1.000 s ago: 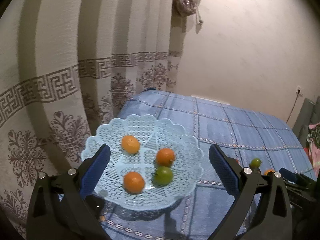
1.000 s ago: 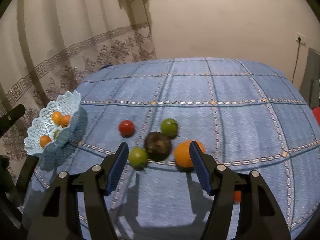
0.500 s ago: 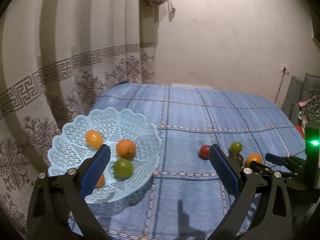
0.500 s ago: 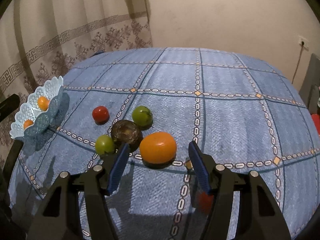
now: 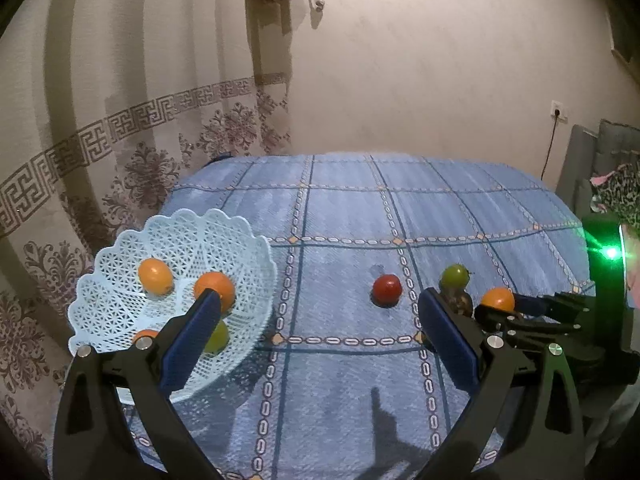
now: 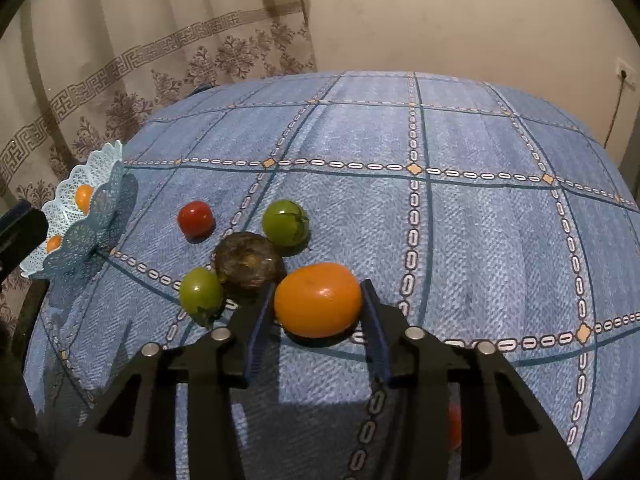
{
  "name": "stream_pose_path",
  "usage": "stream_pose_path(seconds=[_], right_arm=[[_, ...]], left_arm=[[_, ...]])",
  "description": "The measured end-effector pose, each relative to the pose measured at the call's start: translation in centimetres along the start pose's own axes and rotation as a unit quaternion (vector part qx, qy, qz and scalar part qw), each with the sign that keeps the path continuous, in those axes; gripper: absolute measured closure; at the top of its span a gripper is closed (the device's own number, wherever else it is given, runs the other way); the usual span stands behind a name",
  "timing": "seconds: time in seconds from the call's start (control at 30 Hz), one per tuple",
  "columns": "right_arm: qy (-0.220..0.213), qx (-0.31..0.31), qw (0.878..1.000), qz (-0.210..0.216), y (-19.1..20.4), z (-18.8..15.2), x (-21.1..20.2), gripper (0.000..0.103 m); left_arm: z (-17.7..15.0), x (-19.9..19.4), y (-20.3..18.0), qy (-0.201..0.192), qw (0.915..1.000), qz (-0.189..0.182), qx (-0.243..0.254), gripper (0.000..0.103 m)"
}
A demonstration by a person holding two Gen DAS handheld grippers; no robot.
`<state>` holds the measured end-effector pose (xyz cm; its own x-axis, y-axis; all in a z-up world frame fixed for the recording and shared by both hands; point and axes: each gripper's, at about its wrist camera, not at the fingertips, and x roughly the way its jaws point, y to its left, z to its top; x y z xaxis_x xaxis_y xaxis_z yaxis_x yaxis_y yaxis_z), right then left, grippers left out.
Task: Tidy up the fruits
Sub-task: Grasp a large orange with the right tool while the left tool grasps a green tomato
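Five fruits lie loose on the blue checked cloth (image 6: 460, 216) in front of you, bunched near your right gripper (image 6: 318, 322). Its fingers stand on either side of the big orange fruit (image 6: 318, 300), close against its flanks; whether the pads are pressing on it or only just beside it, you cannot tell from the right wrist view. That fruit rests on the cloth. Just left of it sits a dark, mottled fruit (image 6: 246, 266), touching or nearly touching it. A green fruit (image 6: 200, 292) lies at the dark one's near left, and a second green fruit (image 6: 285, 222) lies just beyond the dark one. A red fruit (image 6: 195, 219) sits a little apart, to the far left of the cluster, on the side toward the basket.

Your left gripper (image 5: 318, 344) is spread wide and holds nothing; it hangs above the cloth, its left finger in front of the basket. The pale blue lattice basket (image 5: 120, 304) stands at the cloth's left edge, close to the patterned curtain (image 5: 120, 140). Inside it you can see three orange fruits: one toward the back (image 5: 155, 276), one at the middle (image 5: 214, 289), and one near the front rim (image 5: 145, 335), mostly hidden by the finger. A yellow-green fruit (image 5: 218, 338) sits beside that finger too.
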<state>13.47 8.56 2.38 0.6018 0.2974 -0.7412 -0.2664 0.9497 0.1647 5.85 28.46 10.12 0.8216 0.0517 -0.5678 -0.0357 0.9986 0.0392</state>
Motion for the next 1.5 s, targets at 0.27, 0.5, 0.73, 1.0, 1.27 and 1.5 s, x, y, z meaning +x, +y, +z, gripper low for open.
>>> stream_pose_path(seconds=[0.27, 0.5, 0.73, 1.0, 1.27, 1.5], right_arm=[[-0.019, 0.017, 1.0, 0.002, -0.7, 0.0, -1.5, 0.061], [-0.045, 0.04, 0.998, -0.012, -2.1, 0.4, -2.9, 0.061], [-0.05, 0.049, 0.997, -0.01, -2.7, 0.3, -3.5, 0.061], [-0.052, 0.052, 0.997, -0.007, -2.7, 0.2, -3.6, 0.061], [-0.05, 0.049, 0.998, -0.006, -2.4, 0.0, -3.5, 0.061], [-0.052, 0.049, 0.997, -0.008, -2.5, -0.1, -3.5, 0.061]], left_arm=[[-0.7, 1.3, -1.9, 0.02, 0.9994, -0.017, 0.021, 0.003], [-1.8, 3.2, -4.4, 0.042, 0.9969, -0.041, 0.053, 0.003], [-2.3, 5.2, -5.8, 0.078, 0.9916, -0.081, 0.064, 0.013], [-2.6, 7.3, -7.2, 0.115, 0.9842, -0.113, 0.073, 0.034], [-3.0, 8.1, -8.1, 0.122, 0.9795, -0.144, 0.072, 0.062], [-3.3, 7.3, -8.7, 0.114, 0.9797, -0.143, 0.083, 0.073]])
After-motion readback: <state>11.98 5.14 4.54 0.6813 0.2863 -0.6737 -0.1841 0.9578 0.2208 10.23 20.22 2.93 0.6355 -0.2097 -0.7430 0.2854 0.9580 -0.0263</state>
